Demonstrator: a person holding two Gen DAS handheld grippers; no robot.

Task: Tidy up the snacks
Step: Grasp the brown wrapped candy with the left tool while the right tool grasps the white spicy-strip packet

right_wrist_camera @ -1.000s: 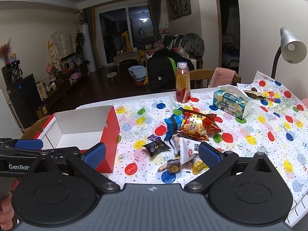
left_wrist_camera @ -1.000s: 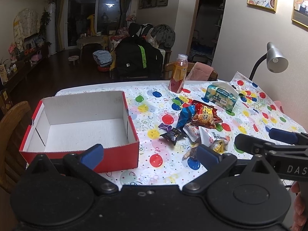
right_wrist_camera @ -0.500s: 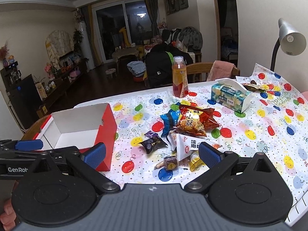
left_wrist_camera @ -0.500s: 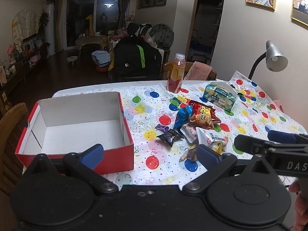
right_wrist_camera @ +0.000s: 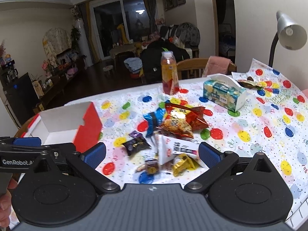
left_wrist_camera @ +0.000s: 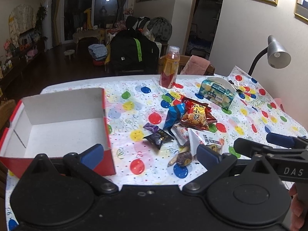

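Right gripper (right_wrist_camera: 152, 155) and left gripper (left_wrist_camera: 149, 153) both gape empty; I'd pinch the white packet (right_wrist_camera: 174, 150) by its edge, then carry it to the red box (left_wrist_camera: 57, 127).

box (left_wrist_camera: 63, 104): matt cardboard | snack packets (right_wrist_camera: 179, 123): glossy foil | tablecloth (right_wrist_camera: 250, 127): smooth plastic | lamp (right_wrist_camera: 290, 32): brushed metal

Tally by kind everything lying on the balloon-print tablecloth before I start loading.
Open red cardboard box with white inside: 1
Orange drink bottle with white cap: 1
Blue-green tissue pack: 1
Snack packets in the central pile: at least 8, since overlap hides some
Brown wrapper behind the tissue pack: at least 1
Total: at least 12
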